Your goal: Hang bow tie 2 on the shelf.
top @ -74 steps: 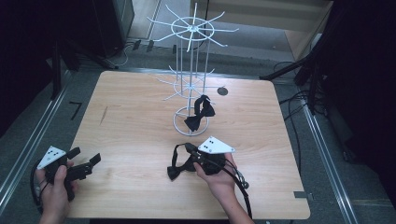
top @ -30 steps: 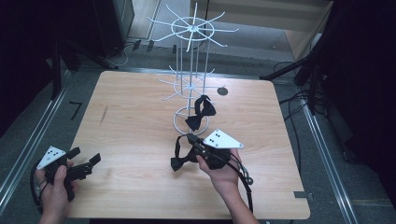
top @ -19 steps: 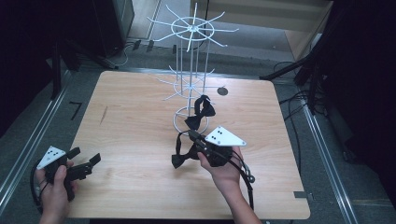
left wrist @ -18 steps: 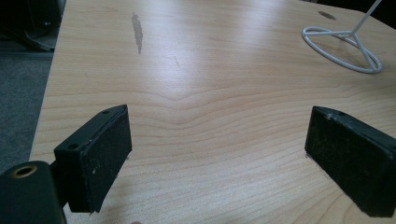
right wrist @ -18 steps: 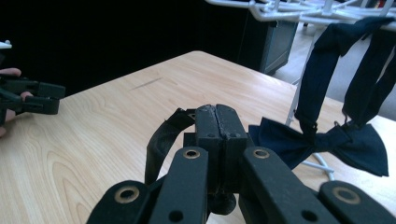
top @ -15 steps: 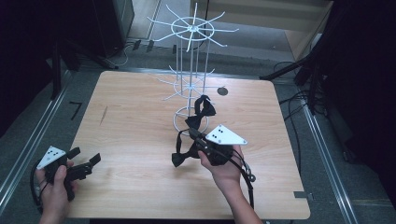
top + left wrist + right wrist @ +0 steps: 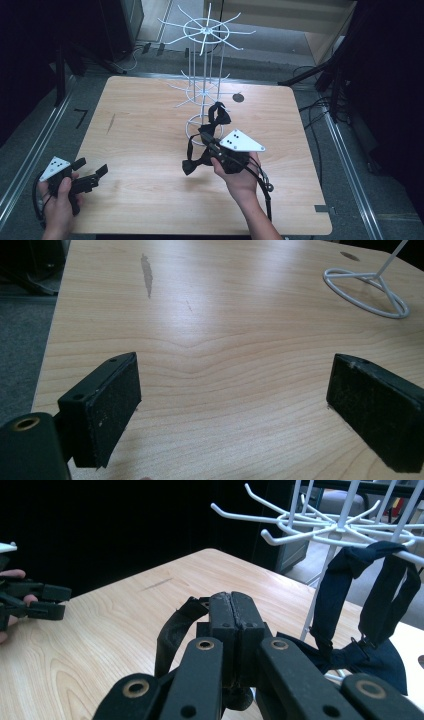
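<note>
A: The table (image 7: 150,130) is pale wood with rounded corners, standing on a grey floor with dark surroundings on both sides. There is a dark streak on the wood toward the far left (image 7: 146,269).

B: And the white wire rack (image 7: 205,65)?

A: It stands at the far middle of the table, a spinner stand with hooks spreading out at two levels and a ring base (image 7: 367,292) on the wood. A dark bow tie (image 7: 218,116) hangs from one of its lower hooks; in the right gripper view its strap loops over a hook (image 7: 372,580).

B: What is the right gripper (image 7: 212,145) doing?

A: Its jaws are pressed together on the strap of a second black bow tie (image 7: 192,164), held above the table just near the rack's base. The tie's bow dangles to the left and below the jaws. In the right gripper view the two pads meet flat (image 7: 232,612), with the strap curling out to their left (image 7: 172,630).

B: And the left gripper (image 7: 90,176)?

A: It sits at the near left edge of the table, well apart from the rack and the ties. Its jaws stand wide apart with nothing between them, only bare wood showing between the pads (image 7: 117,405).
</note>
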`<act>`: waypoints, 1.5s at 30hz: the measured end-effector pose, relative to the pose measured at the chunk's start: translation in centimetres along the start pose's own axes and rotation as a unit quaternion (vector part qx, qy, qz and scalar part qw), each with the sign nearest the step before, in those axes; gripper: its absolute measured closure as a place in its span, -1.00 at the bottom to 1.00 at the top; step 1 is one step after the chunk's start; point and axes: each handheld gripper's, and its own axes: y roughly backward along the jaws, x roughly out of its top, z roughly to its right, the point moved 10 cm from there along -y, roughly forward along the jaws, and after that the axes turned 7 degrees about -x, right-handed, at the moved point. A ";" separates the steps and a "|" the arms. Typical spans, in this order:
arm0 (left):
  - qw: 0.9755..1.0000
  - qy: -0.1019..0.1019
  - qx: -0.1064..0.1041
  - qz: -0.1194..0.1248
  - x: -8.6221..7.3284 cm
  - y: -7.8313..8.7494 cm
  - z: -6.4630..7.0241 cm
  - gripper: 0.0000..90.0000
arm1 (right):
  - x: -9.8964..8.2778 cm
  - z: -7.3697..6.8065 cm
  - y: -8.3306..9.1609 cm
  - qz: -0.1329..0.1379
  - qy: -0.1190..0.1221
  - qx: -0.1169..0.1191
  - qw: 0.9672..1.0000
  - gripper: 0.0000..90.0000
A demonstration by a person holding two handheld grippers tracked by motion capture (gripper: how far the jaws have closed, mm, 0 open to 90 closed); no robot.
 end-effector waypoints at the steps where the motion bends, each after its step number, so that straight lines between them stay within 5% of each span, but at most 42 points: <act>1: 1.000 0.000 0.000 0.000 0.0 0.0 0.0 -0.83 | 0.0 0.0 0.0 0.000 0.000 0.000 1.000 1.00; 45: 1.000 -0.002 -0.001 -0.001 0.0 0.0 0.0 -0.83 | 4.8 1.5 -0.1 0.044 -0.004 -0.017 0.999 1.00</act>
